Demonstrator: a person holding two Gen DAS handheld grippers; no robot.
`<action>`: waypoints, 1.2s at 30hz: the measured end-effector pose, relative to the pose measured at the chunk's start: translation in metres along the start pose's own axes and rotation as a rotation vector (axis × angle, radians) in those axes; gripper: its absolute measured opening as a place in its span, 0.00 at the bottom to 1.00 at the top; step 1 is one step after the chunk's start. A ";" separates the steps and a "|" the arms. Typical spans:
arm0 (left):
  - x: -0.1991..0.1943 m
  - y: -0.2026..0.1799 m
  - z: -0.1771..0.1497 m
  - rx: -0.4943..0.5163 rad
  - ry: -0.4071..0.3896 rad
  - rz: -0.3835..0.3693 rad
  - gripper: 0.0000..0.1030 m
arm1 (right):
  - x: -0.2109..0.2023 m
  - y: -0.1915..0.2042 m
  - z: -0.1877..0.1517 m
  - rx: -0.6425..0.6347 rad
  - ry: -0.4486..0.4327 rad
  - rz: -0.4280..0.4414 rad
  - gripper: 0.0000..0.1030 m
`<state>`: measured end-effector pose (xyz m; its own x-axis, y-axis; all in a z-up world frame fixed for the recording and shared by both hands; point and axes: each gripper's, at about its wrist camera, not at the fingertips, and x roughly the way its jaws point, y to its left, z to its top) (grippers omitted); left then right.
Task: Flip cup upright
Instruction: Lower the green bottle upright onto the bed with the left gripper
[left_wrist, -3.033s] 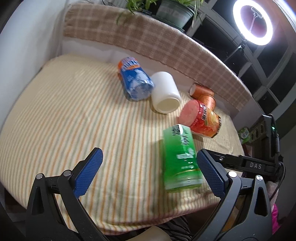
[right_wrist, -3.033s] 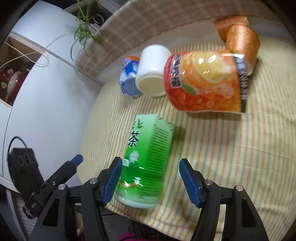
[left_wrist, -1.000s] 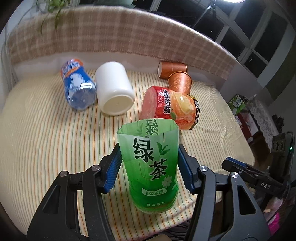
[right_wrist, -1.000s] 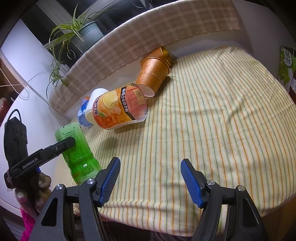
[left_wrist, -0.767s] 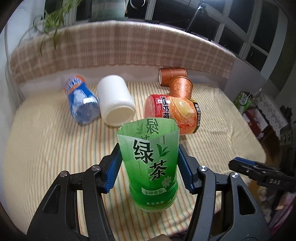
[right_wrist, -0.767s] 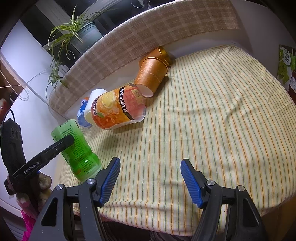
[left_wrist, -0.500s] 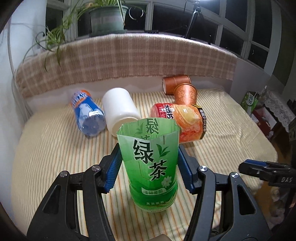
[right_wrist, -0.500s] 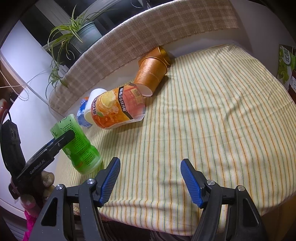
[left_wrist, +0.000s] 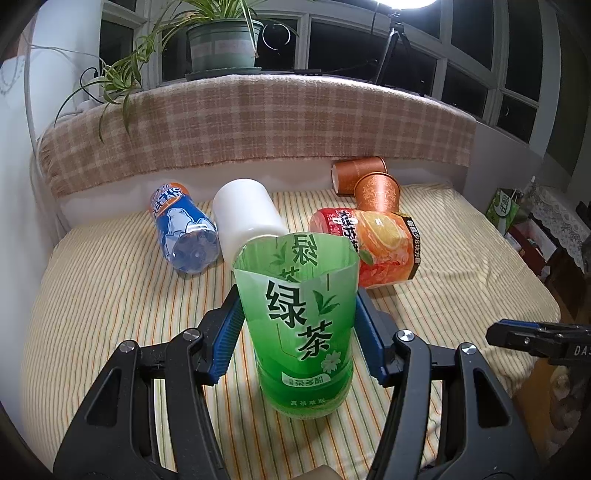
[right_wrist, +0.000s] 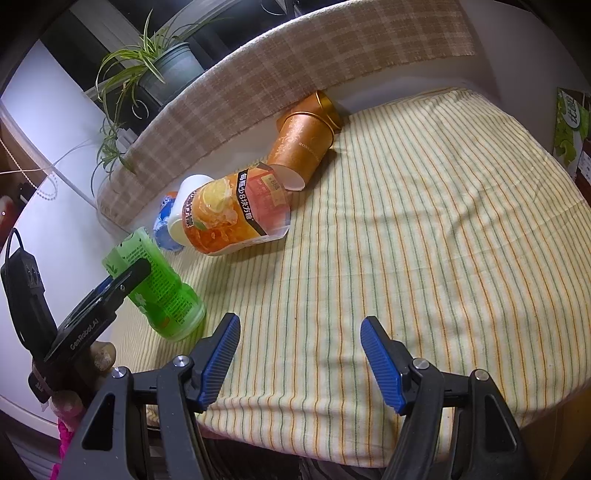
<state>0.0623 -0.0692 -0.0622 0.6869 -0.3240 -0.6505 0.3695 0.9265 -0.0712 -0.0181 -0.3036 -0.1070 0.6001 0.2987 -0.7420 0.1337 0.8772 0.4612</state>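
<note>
A green cut-bottle cup (left_wrist: 299, 325) with Chinese print stands open end up on the striped cloth, near the table's front edge. My left gripper (left_wrist: 297, 328) is shut on the green cup, blue pads on both sides. The cup also shows in the right wrist view (right_wrist: 159, 284), with the left gripper clamped on it. My right gripper (right_wrist: 299, 354) is open and empty above the cloth, to the right of the cup.
An orange-label cup (left_wrist: 373, 251), a white cup (left_wrist: 247, 218), a blue bottle cup (left_wrist: 184, 232) and two copper cups (left_wrist: 376, 192) lie on their sides behind. A checked cloth (left_wrist: 258, 125) covers the back ledge. The table edge (right_wrist: 369, 443) is near.
The left gripper has tilted the green cup from lying on its side to standing upright on the cloth. The right gripper let go of it and stays back, open.
</note>
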 end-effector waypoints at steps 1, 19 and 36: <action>-0.001 0.000 -0.001 -0.001 0.003 -0.003 0.57 | 0.000 0.001 0.000 -0.002 0.000 0.001 0.69; -0.012 0.003 -0.011 -0.035 0.072 -0.107 0.85 | 0.000 0.011 -0.001 -0.028 -0.004 0.008 0.69; -0.059 0.015 -0.031 -0.010 -0.021 0.014 0.87 | -0.027 0.052 -0.002 -0.211 -0.197 -0.066 0.81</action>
<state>0.0079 -0.0307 -0.0482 0.7052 -0.3150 -0.6352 0.3538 0.9327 -0.0698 -0.0287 -0.2655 -0.0640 0.7400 0.1782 -0.6486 0.0224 0.9572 0.2885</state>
